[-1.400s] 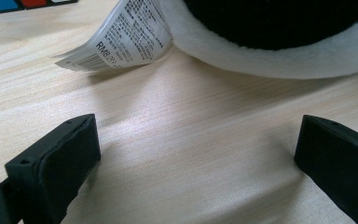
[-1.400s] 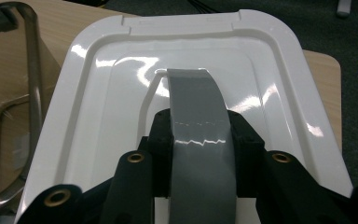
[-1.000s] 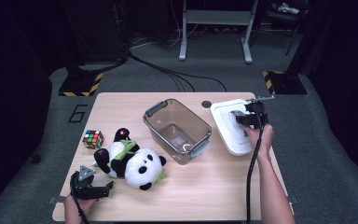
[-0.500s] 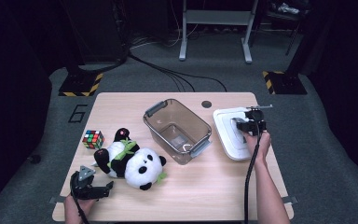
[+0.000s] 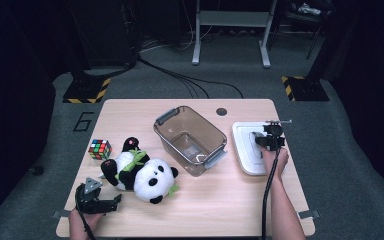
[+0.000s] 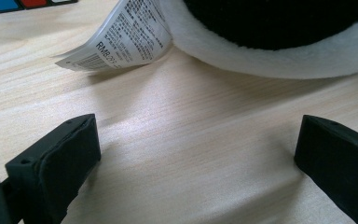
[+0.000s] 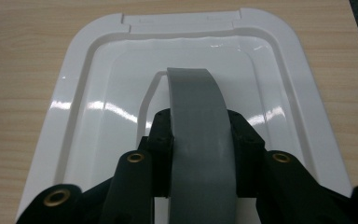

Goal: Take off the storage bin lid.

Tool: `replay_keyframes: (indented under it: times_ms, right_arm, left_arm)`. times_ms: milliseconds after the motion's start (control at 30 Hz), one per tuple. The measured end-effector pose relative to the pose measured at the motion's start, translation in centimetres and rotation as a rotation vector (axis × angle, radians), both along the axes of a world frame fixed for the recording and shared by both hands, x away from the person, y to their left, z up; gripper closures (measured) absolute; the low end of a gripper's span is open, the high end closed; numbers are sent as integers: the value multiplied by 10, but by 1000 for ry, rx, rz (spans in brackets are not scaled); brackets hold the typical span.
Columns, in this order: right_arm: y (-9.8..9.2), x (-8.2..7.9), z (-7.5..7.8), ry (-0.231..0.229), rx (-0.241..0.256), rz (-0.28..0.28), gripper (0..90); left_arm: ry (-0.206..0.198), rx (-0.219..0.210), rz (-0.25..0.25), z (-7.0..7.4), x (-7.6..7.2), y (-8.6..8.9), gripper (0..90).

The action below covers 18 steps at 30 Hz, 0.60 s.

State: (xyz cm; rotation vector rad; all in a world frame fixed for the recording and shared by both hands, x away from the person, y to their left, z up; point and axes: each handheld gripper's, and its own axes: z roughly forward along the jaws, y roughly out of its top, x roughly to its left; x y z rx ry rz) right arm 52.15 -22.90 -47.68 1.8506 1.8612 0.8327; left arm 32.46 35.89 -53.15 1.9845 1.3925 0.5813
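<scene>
A: Right gripper (image 7: 200,154)?

B: Jaws clamped on the grey handle (image 7: 198,121) of the white lid (image 5: 247,150), at the table's (image 5: 230,200) right edge. Judged: a lift toward the clear bin (image 5: 190,140), mid-table. Lid is glossy moulded plastic.

A: Left gripper (image 6: 191,163)?

B: Jaws wide apart, empty, at the near left corner beside the plush panda (image 5: 140,172).

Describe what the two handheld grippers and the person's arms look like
Both are black. The left gripper carries a grey three-cornered plate, and its fingers are blocky, square-ended pads. The right gripper has brass-coloured rivets along its linkage and trails a black cable along the forearm. The person's forearms are bare, no sleeves.
</scene>
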Motion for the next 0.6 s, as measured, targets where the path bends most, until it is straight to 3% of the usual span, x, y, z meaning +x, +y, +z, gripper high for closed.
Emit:
replay_keyframes:
  times_ms: [200,533,600]
  right_arm:
    - [4,1,-7,16,-5,-25,663]
    - [4,3,-17,18,-26,-12,655]
    - [4,3,-17,19,-19,-16,619]
  left_arm:
    - [0,0,0,0,0,0,1]
    - [0,0,-1,0,0,0,1]
    - [1,1,-1,0,0,0,1]
